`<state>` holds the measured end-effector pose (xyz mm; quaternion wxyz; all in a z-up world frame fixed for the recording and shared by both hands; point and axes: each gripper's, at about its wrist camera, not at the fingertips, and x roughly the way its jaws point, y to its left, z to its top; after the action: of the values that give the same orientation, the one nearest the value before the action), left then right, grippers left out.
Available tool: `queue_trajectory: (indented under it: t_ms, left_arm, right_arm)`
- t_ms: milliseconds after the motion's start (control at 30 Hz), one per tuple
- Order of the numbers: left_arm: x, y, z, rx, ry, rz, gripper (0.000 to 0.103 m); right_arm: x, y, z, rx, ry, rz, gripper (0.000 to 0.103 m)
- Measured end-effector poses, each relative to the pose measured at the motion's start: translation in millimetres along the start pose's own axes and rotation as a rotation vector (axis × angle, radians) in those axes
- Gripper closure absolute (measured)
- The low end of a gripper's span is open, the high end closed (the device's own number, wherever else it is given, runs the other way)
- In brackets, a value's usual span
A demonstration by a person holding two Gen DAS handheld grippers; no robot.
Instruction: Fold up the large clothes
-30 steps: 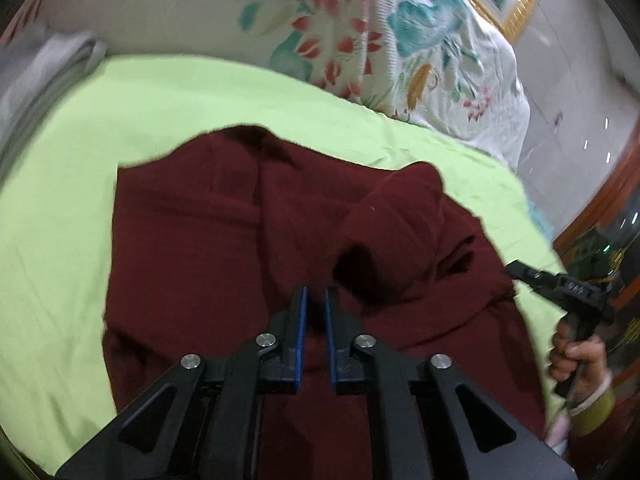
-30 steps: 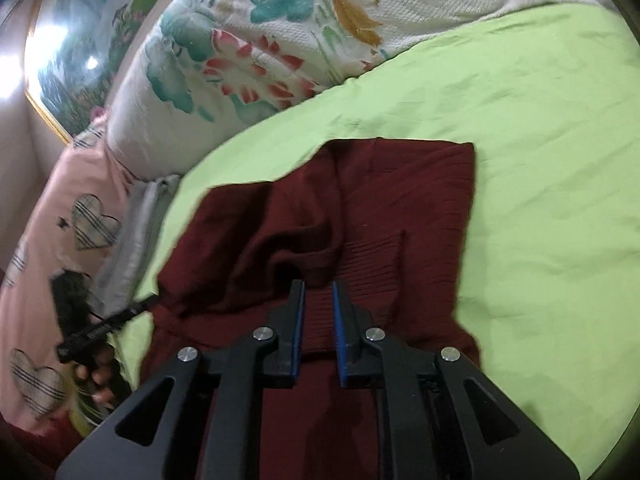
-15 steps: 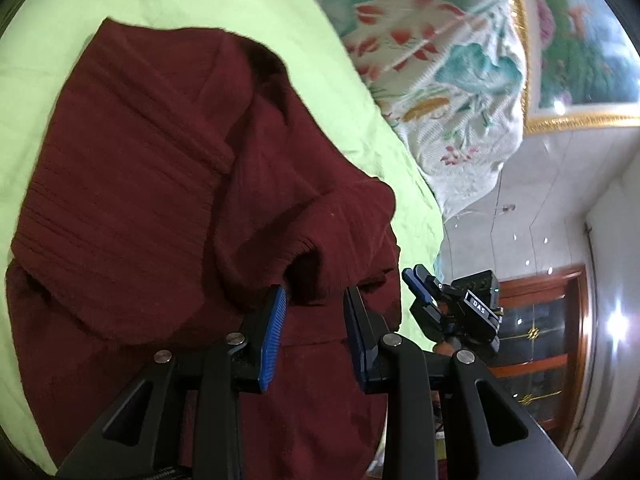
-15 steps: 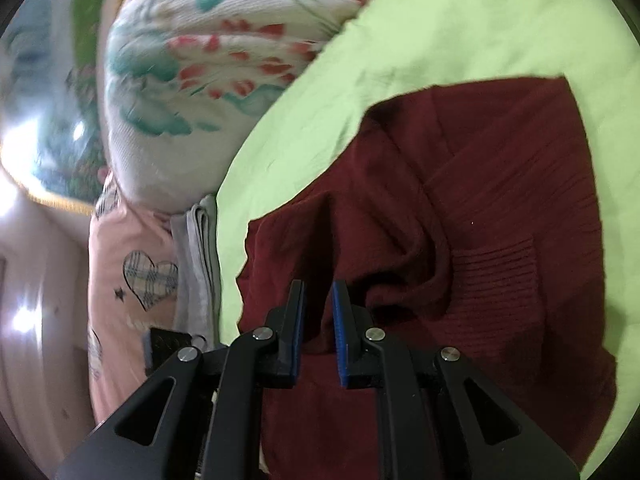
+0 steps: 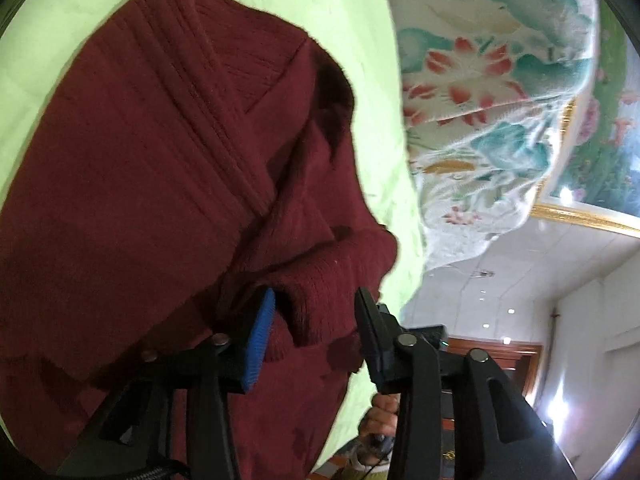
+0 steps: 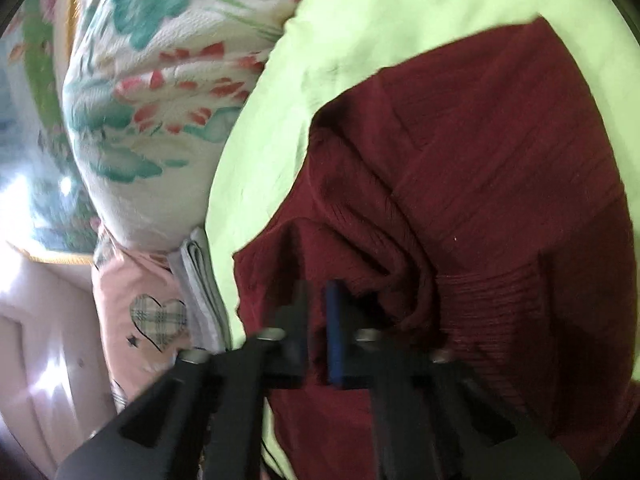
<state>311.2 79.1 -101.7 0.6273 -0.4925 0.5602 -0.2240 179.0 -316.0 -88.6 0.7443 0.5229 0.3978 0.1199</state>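
A maroon knitted sweater (image 5: 152, 152) lies partly folded on the light green bedsheet (image 5: 360, 8). My left gripper (image 5: 316, 296) is low over its near right side, its jaws opening. The ribbed cuff (image 5: 324, 292) of a sleeve lies between the blue pads (image 5: 260, 332), and they do not press on it. In the right wrist view the sweater (image 6: 500, 152) fills the right half. My right gripper (image 6: 318, 286) is blurred, with its jaws drawn close on a bunched fold of the sweater at its near left edge. Creases run out from the fingertips.
A floral quilt (image 5: 488, 80) is heaped along the far side of the bed. Left of the sweater lie a folded grey cloth (image 6: 200, 288) and a pink pillow with plaid hearts (image 6: 148, 312). A person's hand (image 5: 380, 408) shows below my left gripper, near a wooden cabinet (image 5: 516, 364).
Both views have rolled and moved closer to the sweater. My left jaws have spread apart around the sleeve cuff. My right jaws have narrowed onto the fold at the sweater's edge.
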Motion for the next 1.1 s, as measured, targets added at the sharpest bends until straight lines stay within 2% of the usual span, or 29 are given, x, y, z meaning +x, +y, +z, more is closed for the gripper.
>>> queue_trajectory:
  t_ms: [100,167,200,300,400,533,567,600,633,667,733,767,833,900,967,1033,1067,1100]
  left_arm:
    - [14,7,7,-0.049,0.009,0.03,0.063]
    - [18,4,9,-0.024,-0.001,0.049,0.083]
    - [20,2,8,-0.001,-0.003,0.071,0.103]
    - [20,-1,1,0.057,-0.033,0.075,0.102]
    - [13,-6,-9,0.111,-0.055,0.06,0.102]
    - [2,-25,-18,0.2,-0.077,0.051,0.102]
    - [-1,-30,-22,0.232,-0.074,0.059,0.102]
    - [-4,-35,-25,0.265,-0.073,0.079,0.101]
    - [-6,-38,-27,0.287,-0.075,0.095,0.101]
    - [-9,-40,-30,0.309,-0.074,0.108,0.102]
    - [-13,-39,-30,0.306,-0.061,0.103,0.1]
    - [-14,-36,-29,0.29,-0.052,0.096,0.095]
    - [-15,-27,-23,0.237,-0.037,0.094,0.072]
    - [-11,-16,-15,0.175,-0.029,0.093,0.068]
    - [-4,-1,-5,0.078,-0.001,0.074,0.057]
    - [0,9,2,0.022,-0.007,0.067,0.055]
    - [4,12,5,0.004,-0.007,0.064,0.055]
    - [7,14,6,-0.008,-0.004,0.057,0.055]
  right_arm:
    - [-6,12,-7,-0.107,-0.006,0.005,0.103]
    - [-15,20,-15,-0.166,-0.008,0.021,0.103]
    - [-21,22,-19,-0.194,-0.011,0.04,0.103]
    - [-36,26,-25,-0.249,-0.02,0.055,0.103]
    - [-42,21,-22,-0.23,-0.029,0.052,0.103]
    - [-32,15,-13,-0.173,-0.014,-0.044,0.097]
    - [-29,18,-13,-0.19,-0.013,-0.067,0.086]
    - [-26,21,-13,-0.21,-0.02,-0.089,0.066]
    - [-25,21,-12,-0.204,-0.023,-0.094,0.059]
    - [-24,19,-10,-0.184,-0.027,-0.095,0.055]
    - [-22,12,-5,-0.144,-0.024,-0.083,0.055]
    - [-21,9,-3,-0.126,-0.024,-0.07,0.056]
    - [-18,4,2,-0.098,-0.023,-0.073,0.056]
    - [-9,1,6,-0.069,-0.009,-0.071,0.056]
    - [-3,1,8,-0.047,0.007,-0.074,0.056]
    - [4,0,10,-0.035,0.021,-0.084,0.058]
    - [5,0,11,-0.042,0.02,-0.088,0.075]
    - [8,0,11,-0.056,0.023,-0.094,0.098]
